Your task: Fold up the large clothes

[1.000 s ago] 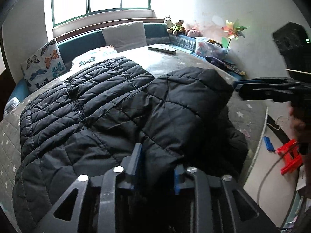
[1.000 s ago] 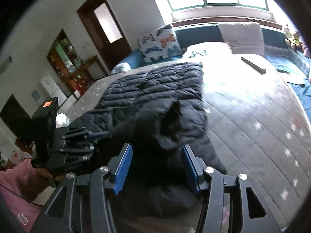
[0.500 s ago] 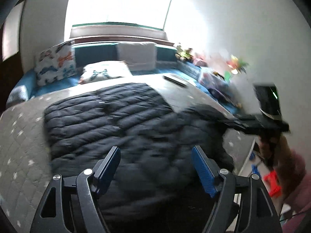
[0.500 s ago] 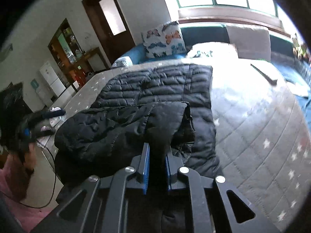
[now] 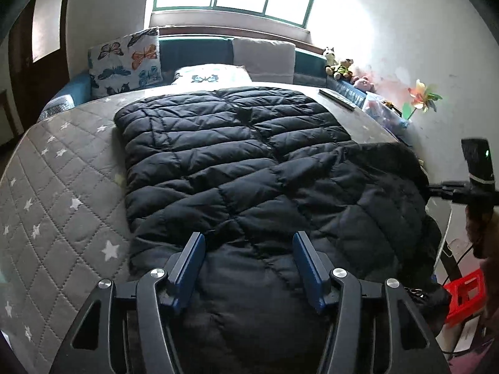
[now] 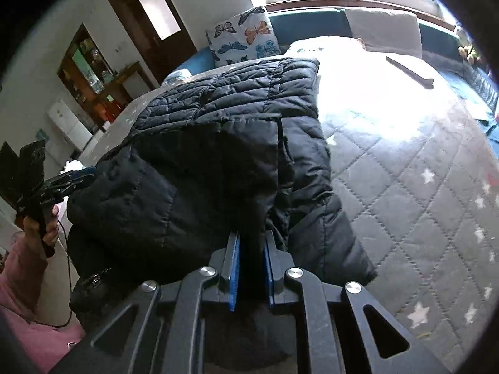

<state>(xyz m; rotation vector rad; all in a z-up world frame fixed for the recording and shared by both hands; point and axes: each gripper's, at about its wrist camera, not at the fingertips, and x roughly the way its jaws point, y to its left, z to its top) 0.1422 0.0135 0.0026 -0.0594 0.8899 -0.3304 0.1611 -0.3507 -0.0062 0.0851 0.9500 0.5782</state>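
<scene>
A large black quilted puffer jacket (image 5: 237, 162) lies spread on a grey star-quilted bed (image 5: 62, 193). Its near right part is folded over toward the middle. My left gripper (image 5: 249, 261) is open, its blue pads on either side of the jacket's near hem and apart from it. In the right wrist view my right gripper (image 6: 251, 249) is shut on a fold of the jacket (image 6: 212, 168) at its near edge. The right gripper also shows at the right edge of the left wrist view (image 5: 449, 190), and the left gripper shows at the left of the right wrist view (image 6: 67, 182).
Butterfly pillows (image 5: 124, 62) and a grey cushion (image 5: 263, 59) line the bed's head under the window. A remote (image 6: 408, 73) lies on the bed's far right. Soft toys (image 5: 340, 65), a pinwheel (image 5: 421, 96) and a red stool (image 5: 464, 293) stand to the right. Cabinets (image 6: 90, 71) and a door stand at left.
My left gripper let go of the jacket, opened and pulled back toward the near hem. My right gripper closed on the folded edge of the jacket and holds it.
</scene>
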